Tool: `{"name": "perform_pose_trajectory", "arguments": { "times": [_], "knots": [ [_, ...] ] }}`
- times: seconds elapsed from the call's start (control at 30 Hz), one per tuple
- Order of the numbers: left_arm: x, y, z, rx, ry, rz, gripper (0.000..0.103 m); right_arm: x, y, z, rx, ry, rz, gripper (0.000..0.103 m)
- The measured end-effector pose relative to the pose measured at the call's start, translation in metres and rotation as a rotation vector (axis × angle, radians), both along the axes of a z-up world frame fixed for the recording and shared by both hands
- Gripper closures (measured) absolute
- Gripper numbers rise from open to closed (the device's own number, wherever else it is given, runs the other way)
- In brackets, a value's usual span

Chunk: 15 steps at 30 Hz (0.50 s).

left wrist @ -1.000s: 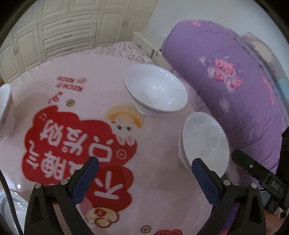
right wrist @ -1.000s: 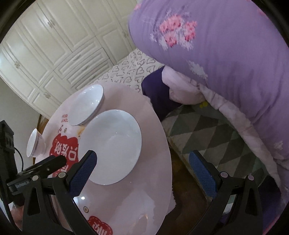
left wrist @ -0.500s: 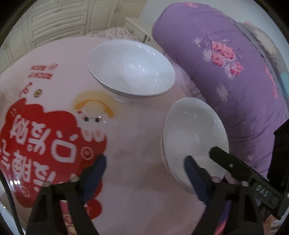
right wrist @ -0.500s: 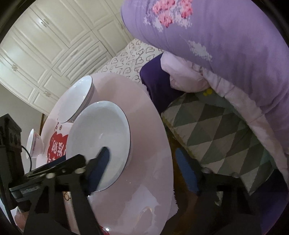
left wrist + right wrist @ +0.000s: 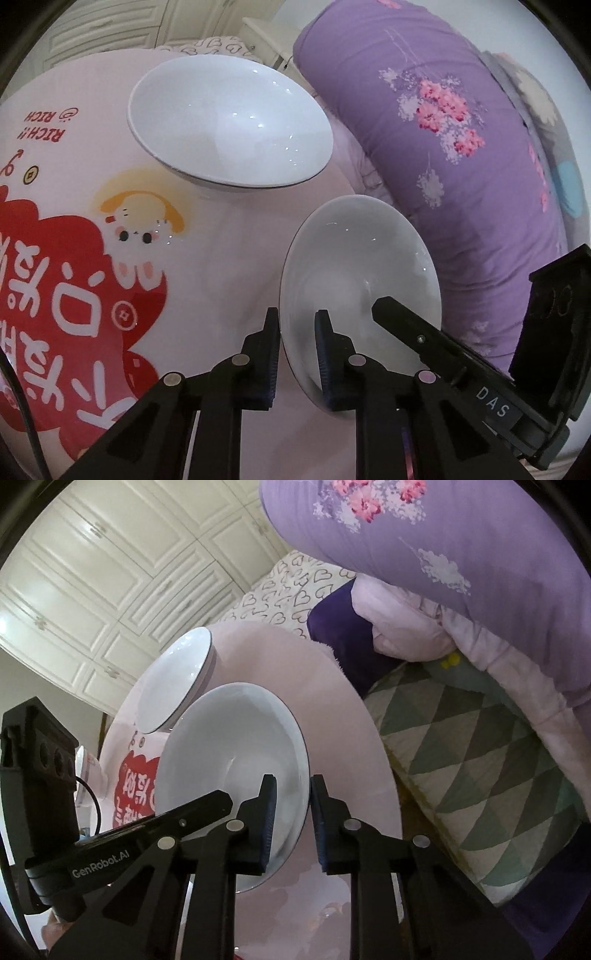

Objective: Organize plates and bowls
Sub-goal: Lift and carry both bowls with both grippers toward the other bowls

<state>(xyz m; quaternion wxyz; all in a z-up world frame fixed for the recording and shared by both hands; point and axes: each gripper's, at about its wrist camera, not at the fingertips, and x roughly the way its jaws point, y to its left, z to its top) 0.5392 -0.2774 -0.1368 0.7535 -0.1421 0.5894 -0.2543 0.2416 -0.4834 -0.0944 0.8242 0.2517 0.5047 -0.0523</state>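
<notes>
The left gripper (image 5: 295, 328) and the right gripper (image 5: 290, 801) are each pinching the rim of the same shiny white plate (image 5: 360, 280) on opposite sides. It is sitting on the round pink table (image 5: 207, 258), near a smooth white bowl (image 5: 229, 122)

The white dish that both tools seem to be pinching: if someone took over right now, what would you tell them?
Left gripper: closed on the near rim of the shallow white dish.
Right gripper: closed on the same dish's rim, from the other side.
The dish is at the edge of the pink table; whether it is lifted is unclear.
The large bowl sits just behind it, and a small bowl is at the far side.
Done: dish gripped. Left: nothing is stacked yet, so all three pieces need grouping.
</notes>
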Motion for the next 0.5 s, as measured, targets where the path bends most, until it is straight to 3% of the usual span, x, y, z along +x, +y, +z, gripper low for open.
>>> {"name": "perform_pose_trajectory", "arguments": {
  "times": [0.3, 0.5],
  "knots": [
    [-0.006, 0.027, 0.006, -0.014, 0.008, 0.023, 0.088, 0.003, 0.019, -0.003, -0.005, 0.012, 0.024, 0.084],
    [-0.010, 0.037, 0.010, -0.014, 0.000, 0.029, 0.089, 0.006, 0.025, -0.004, -0.067, 0.006, -0.010, 0.082]
  ]
}}
